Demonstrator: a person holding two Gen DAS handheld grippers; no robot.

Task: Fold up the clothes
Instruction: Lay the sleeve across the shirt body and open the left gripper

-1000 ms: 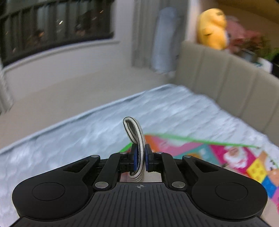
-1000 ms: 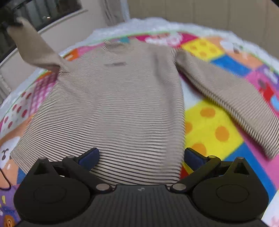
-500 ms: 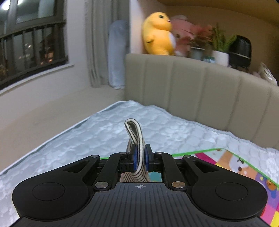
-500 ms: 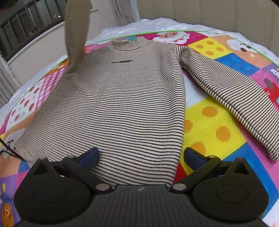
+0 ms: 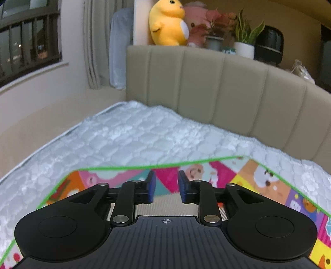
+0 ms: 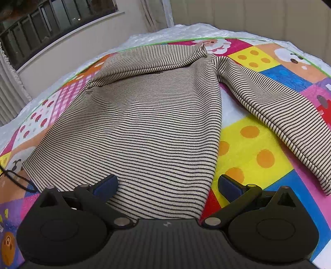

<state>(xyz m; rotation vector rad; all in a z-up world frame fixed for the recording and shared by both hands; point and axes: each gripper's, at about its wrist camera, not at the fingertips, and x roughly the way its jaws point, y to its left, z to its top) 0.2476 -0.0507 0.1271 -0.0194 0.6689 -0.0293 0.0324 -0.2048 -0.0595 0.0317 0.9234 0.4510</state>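
you're holding your left gripper (image 5: 165, 190) with jaws slightly parted and empty, your right gripper (image 6: 167, 185) wide open over the striped sweater (image 6: 149, 128) lying on the play mat (image 6: 254, 144).

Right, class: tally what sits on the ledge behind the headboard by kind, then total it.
Plush toys: 2, yellow plush and pink plush
Potted plants: 2, red-leaved plant and green plant
Black round appliance: 1
Total: 5
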